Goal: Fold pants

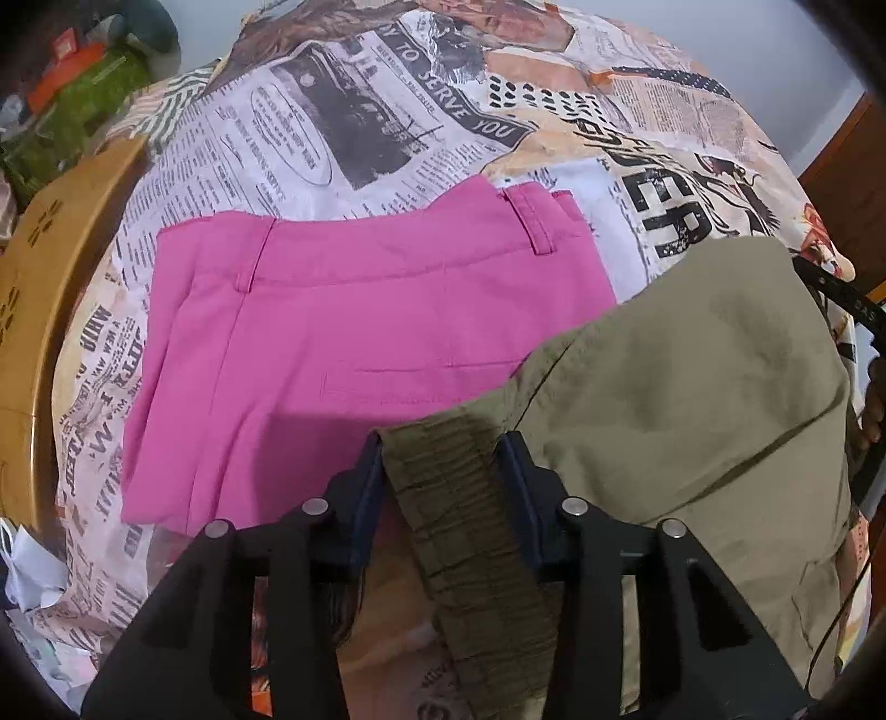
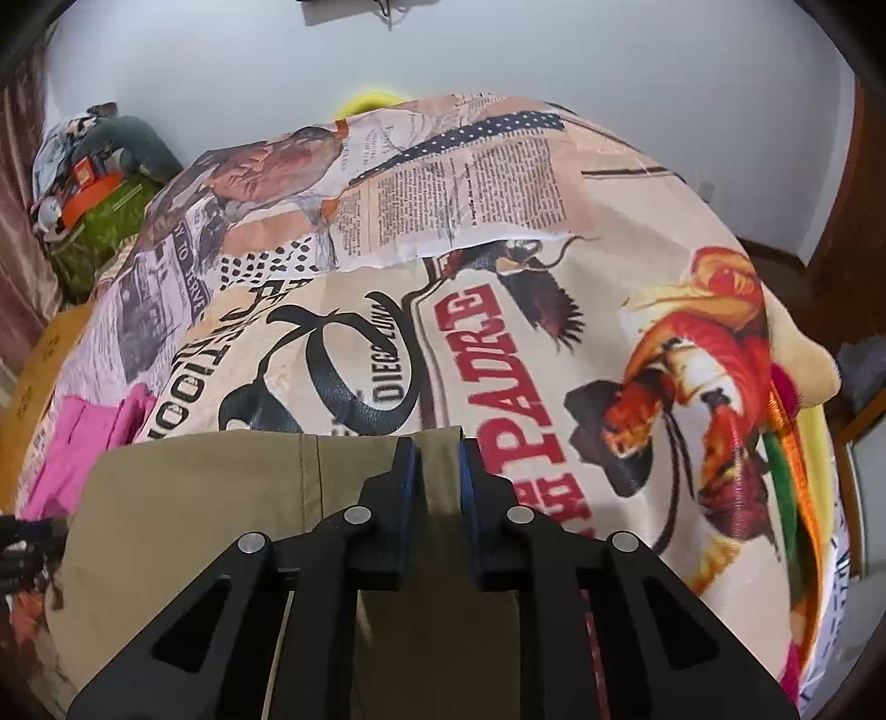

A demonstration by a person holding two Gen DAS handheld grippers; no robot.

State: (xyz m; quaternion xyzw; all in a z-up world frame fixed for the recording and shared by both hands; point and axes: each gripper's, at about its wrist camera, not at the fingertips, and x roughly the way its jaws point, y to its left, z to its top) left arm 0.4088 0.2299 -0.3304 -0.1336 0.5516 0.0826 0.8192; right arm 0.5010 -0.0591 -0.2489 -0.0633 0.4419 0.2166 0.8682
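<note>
Olive-khaki pants [image 1: 692,387] lie on a bed with a newspaper-print cover [image 1: 387,111]. My left gripper [image 1: 446,448] is shut on their ribbed elastic band [image 1: 470,526], which runs between the jaws. My right gripper [image 2: 437,448] is shut on the far edge of the same khaki pants [image 2: 221,509]. Folded pink pants [image 1: 343,343] lie flat beside them, partly under the khaki cloth; they also show at the left of the right wrist view [image 2: 77,437].
A wooden bed frame [image 1: 50,288] runs along the left edge. A pile of cloth and bags [image 1: 83,94] sits at the far left corner. A colourful cloth and yellow item [image 2: 797,421] lie at the bed's right side. A white wall [image 2: 498,50] is behind.
</note>
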